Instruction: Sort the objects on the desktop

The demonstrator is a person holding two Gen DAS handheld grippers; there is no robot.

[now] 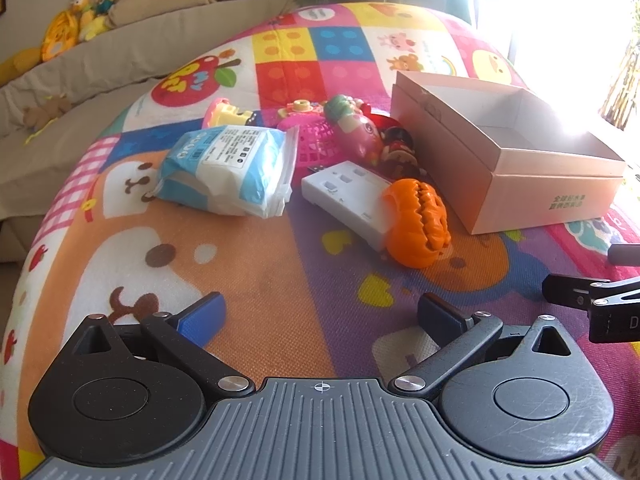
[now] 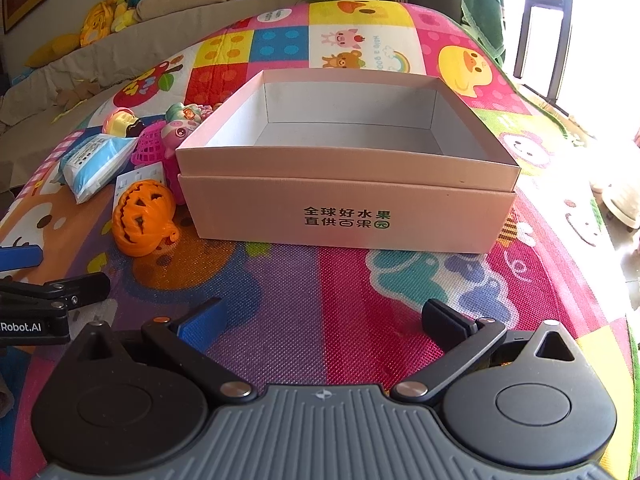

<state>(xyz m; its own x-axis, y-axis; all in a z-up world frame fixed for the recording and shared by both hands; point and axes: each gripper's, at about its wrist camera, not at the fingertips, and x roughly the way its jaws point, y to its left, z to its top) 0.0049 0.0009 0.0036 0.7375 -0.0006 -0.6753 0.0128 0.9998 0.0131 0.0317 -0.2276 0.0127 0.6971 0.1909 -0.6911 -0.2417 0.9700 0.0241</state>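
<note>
as seen from the left wrist, the left gripper (image 1: 320, 314) hovers over the play mat (image 1: 256, 280) with its jaws spread wide and nothing between them. ahead and slightly right of it lies the orange pumpkin toy (image 1: 418, 224), touching the near end of the white power strip (image 1: 344, 196), whose long axis runs away from the gripper toward the upper left. ahead and left lies the tissue pack (image 1: 228, 168). beyond these, a cluster of small toys sits around a pink basket (image 1: 308, 140); they overlap, and individual items are hard to separate. the cardboard box (image 1: 508, 160) stands ahead to the far right, open and seemingly empty, though window glare washes out its far corner. the other tool's black frame is cut off at the right edge.

from the right wrist, the right gripper (image 2: 322, 320) is likewise wide apart and empty. the box (image 2: 348, 208) stands directly ahead, its long side facing the gripper, interior bare as far as visible. the pumpkin (image 2: 142, 218) lies ahead to the left, just beside the box's near left corner; the strip is mostly hidden behind it.

judgement: the loose items lie nearer the left gripper, the box nearer the right; sorting appears not yet begun.
</note>
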